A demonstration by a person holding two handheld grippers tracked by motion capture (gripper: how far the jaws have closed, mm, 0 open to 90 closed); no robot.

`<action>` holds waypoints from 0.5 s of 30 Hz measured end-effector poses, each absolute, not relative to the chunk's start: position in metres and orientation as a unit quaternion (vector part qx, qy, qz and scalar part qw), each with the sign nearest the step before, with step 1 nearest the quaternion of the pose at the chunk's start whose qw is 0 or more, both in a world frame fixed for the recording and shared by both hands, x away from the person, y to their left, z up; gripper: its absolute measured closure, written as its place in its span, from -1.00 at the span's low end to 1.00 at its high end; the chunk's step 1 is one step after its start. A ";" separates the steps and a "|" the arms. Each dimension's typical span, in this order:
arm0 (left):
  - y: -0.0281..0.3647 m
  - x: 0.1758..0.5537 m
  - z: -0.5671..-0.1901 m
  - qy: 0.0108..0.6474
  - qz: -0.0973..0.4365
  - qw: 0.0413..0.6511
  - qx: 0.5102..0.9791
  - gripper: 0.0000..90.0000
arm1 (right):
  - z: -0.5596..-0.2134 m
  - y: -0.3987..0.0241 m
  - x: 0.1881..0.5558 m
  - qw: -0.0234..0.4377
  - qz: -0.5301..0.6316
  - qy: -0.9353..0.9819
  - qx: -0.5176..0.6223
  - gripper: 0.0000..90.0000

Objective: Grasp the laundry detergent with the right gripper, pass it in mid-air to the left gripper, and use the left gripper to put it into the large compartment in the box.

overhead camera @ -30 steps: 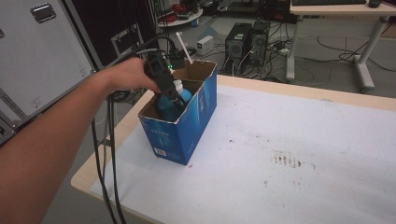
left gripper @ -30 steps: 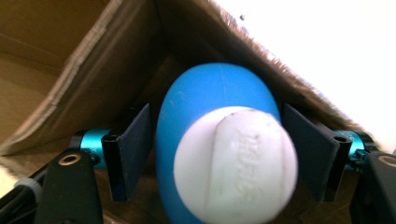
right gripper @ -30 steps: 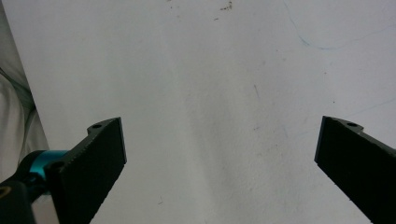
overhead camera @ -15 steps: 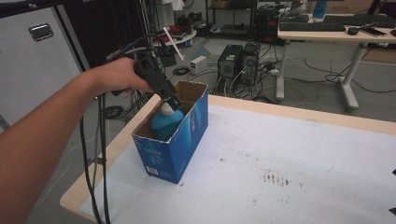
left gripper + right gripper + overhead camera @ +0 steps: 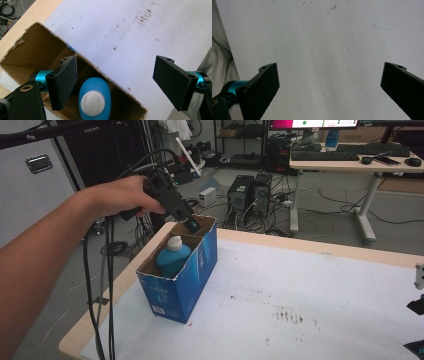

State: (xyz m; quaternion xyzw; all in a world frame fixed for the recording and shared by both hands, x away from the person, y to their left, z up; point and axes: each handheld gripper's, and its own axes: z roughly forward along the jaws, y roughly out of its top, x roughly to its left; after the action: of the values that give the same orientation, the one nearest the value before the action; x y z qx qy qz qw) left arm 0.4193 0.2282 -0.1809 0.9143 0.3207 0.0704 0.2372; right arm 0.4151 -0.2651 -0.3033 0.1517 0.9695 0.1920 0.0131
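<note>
Bright even light, soft shadows, slight blur

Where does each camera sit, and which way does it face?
High view: above the person's side, facing forward and down at the table; left forearm, left hand and left tool show.
Left gripper view: on the left tool, facing down into the box; open jaws show.
Right gripper view: on the right tool, facing bare tabletop; open jaws show.
Shared: high and left gripper views both show the box and blue bottle.

white desk point(image 5: 350, 164), computer towers point(image 5: 248, 200) — cabled floor point(image 5: 325, 222)
</note>
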 end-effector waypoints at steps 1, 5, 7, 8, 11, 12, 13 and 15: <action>0.225 0.419 -0.180 0.319 0.071 0.237 0.915 -0.56 | -0.303 -0.265 0.415 0.013 0.192 0.969 0.153 -0.97; 0.216 0.419 -0.174 0.300 0.065 0.246 0.919 -0.56 | -0.303 -0.267 0.415 0.013 0.193 0.969 0.152 -0.97; 0.210 0.417 -0.171 0.279 0.060 0.258 0.923 -0.56 | -0.303 -0.267 0.415 0.013 0.194 0.969 0.154 -0.97; 0.207 0.417 -0.170 0.275 0.058 0.263 0.923 -0.56 | -0.303 -0.267 0.415 0.014 0.194 0.969 0.156 -0.97; 0.195 0.417 -0.169 0.265 0.058 0.261 0.926 -0.56 | -0.303 -0.268 0.415 0.013 0.195 0.969 0.154 -0.97; 0.191 0.417 -0.169 0.262 0.058 0.260 0.928 -0.56 | -0.303 -0.268 0.415 0.014 0.195 0.969 0.153 -0.97; 0.188 0.417 -0.169 0.259 0.059 0.259 0.929 -0.57 | -0.303 -0.268 0.415 0.013 0.195 0.969 0.152 -0.97; 0.181 0.417 -0.169 0.257 0.056 0.259 0.929 -0.76 | -0.302 -0.268 0.415 0.014 0.197 0.968 0.153 -0.97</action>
State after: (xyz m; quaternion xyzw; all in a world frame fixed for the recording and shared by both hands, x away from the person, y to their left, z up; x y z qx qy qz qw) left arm 0.4169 0.1805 -0.1693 0.9293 0.2567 0.0562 0.2594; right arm 0.4148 -0.2676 -0.3025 0.1527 0.9684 0.1966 0.0138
